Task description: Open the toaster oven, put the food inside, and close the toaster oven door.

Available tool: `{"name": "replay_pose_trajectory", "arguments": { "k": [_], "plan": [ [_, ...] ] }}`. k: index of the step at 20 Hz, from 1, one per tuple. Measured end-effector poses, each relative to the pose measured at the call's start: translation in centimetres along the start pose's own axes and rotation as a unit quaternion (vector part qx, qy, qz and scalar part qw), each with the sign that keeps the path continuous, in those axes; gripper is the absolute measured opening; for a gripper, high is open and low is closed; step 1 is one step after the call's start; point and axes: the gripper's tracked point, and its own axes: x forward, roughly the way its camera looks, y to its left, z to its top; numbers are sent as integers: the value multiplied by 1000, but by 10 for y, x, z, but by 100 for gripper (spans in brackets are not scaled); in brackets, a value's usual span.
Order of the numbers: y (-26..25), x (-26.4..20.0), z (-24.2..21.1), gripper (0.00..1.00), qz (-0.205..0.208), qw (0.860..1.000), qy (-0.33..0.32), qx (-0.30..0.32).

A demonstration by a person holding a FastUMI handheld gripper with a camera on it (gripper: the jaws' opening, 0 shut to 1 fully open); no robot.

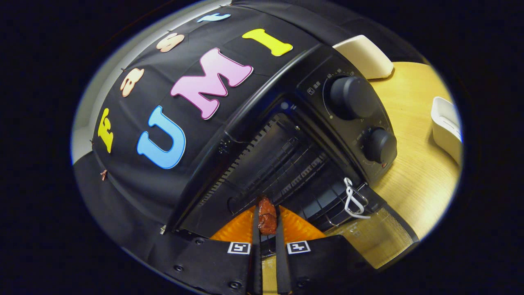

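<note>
**Inspector:** Report the gripper view. What are your fingers doing?

**Me:** My gripper (268, 219) is clamped on the food (267, 215), a small reddish-brown piece. Both fingers press its sides and it stands out past the tips.

**Inspector:** And the toaster oven?

**Me:** The toaster oven (286, 139) is directly ahead of my fingers, tilted in my view. Its door (374, 235) is already down, lying open below and to the right of the fingers, with a metal clip (354, 200) near the hinge. The rack (282, 170) is just beyond the food. Two knobs (352, 97) sit on the panel to the right of the opening.

**Inspector:** Anything else in sight?

**Me:** The wooden table (413, 180) lies to the right, with a white container (446, 127) on it well away from my fingers.

**Inspector:** Your judgement of the step?

**Me:** I judge that opening is done and loading is in hand. To do it well, I should level the gripper, carry the food straight in over the rack, clear of the upper edge of the opening, and set it well inside before parting the fingers. Releasing too near the front lip risks it rolling onto the door. Closing the door remains.
</note>
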Motion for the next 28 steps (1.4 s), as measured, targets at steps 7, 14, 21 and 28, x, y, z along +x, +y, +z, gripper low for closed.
{"name": "replay_pose_trajectory", "arguments": {
  "k": [7, 14, 21, 28],
  "plan": [
    [-3, -11, 0, 61, -39, 976, -13, -214],
    [3, -48, -19, 98, -39, 949, 34, -310],
    [-7, -115, -21, 98, -71, 909, 93, -401],
    [-44, -156, -48, 99, -106, 900, 168, -388]
  ]
}}
